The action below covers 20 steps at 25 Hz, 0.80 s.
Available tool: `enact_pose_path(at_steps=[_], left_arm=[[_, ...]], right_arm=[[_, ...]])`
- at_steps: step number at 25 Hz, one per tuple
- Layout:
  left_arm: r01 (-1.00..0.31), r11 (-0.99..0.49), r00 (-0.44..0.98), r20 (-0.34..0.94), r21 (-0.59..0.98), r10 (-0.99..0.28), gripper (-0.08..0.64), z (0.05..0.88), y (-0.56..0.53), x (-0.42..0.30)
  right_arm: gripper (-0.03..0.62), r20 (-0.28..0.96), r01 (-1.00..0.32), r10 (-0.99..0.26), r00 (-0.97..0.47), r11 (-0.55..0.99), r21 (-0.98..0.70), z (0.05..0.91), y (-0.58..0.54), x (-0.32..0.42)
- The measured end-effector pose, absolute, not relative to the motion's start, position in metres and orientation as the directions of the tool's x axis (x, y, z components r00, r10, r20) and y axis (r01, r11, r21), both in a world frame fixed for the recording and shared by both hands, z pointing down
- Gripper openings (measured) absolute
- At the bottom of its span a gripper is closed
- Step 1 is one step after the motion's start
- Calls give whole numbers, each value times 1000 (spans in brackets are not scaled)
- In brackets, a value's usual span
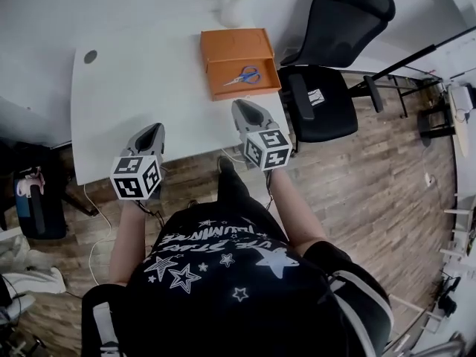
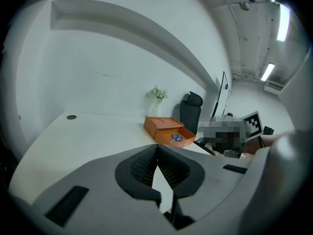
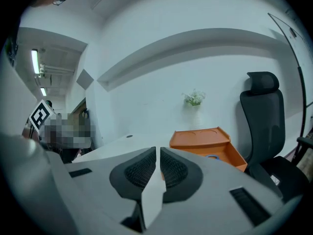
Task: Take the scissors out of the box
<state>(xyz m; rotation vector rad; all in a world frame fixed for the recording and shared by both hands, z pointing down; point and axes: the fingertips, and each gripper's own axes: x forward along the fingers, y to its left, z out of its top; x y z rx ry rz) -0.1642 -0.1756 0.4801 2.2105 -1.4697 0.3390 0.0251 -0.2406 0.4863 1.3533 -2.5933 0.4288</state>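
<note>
Grey left gripper (image 1: 152,129) and right gripper (image 1: 242,105) are sitting closed, empty; scissors (image 1: 244,76) in the box (image 1: 220,88) are showing clearly overhead, barely from the right gripper view.

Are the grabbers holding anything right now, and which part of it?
Nothing is held. The left gripper and right gripper are both shut and empty; the scissors lie in the orange box.

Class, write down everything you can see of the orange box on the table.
The orange box is shallow and rectangular, and it looks like cardboard. It lies flat near the far right corner of the white table. It is open, with a closed, flat-topped part behind and an open tray toward the person. Blue-handled scissors lie in the tray. Only the table and the scissors are seen touching it.
</note>
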Motion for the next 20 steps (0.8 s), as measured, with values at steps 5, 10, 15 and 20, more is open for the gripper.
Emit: enact_pose_path(at_steps=[5, 10, 15, 20], left_arm=[[-924, -314, 381, 463, 219, -800, 18, 476, -220, -143], [-926, -307, 377, 470, 221, -798, 18, 473, -257, -114], [-925, -302, 375, 429, 230, -821, 18, 463, -280, -99], [-939, -246, 331, 439, 241, -835, 18, 465, -295, -100]], right_arm=[[55, 396, -780, -690, -606, 612, -127, 490, -283, 46], [55, 542, -710, -617, -571, 702, 51, 499, -325, 83], [57, 639, -547, -485, -597, 829, 118, 501, -347, 88], [91, 770, -315, -370, -520, 921, 230, 523, -361, 95]])
